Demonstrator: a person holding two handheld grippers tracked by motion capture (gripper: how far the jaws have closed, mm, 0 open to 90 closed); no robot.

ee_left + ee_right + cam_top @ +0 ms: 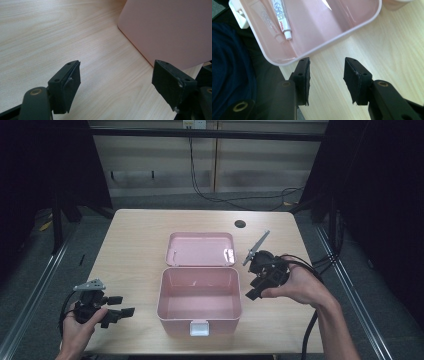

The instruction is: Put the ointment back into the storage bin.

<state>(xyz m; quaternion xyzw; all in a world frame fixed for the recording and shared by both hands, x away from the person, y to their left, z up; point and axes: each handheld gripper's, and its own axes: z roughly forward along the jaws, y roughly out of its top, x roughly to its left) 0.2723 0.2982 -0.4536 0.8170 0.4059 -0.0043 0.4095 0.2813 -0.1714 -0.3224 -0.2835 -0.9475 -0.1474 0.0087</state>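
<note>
Low left in the high view, the left gripper (119, 312) idles, jaws spread and empty. Mid-frame sits the pink box (200, 306), lid back, a white tube (282, 18) inside. Right gripper (256, 289) beside it, spread, empty. The tube looks light, squashy, slippery; I'd pinch mid-body.

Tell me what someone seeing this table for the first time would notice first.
The open pink plastic box at the middle of the pale wooden table, its lid laid back flat behind it. In the right gripper view a white tube with red print lies inside against the box's wall. A black left gripper and right gripper flank the box, both with jaws apart and nothing between them.
</note>
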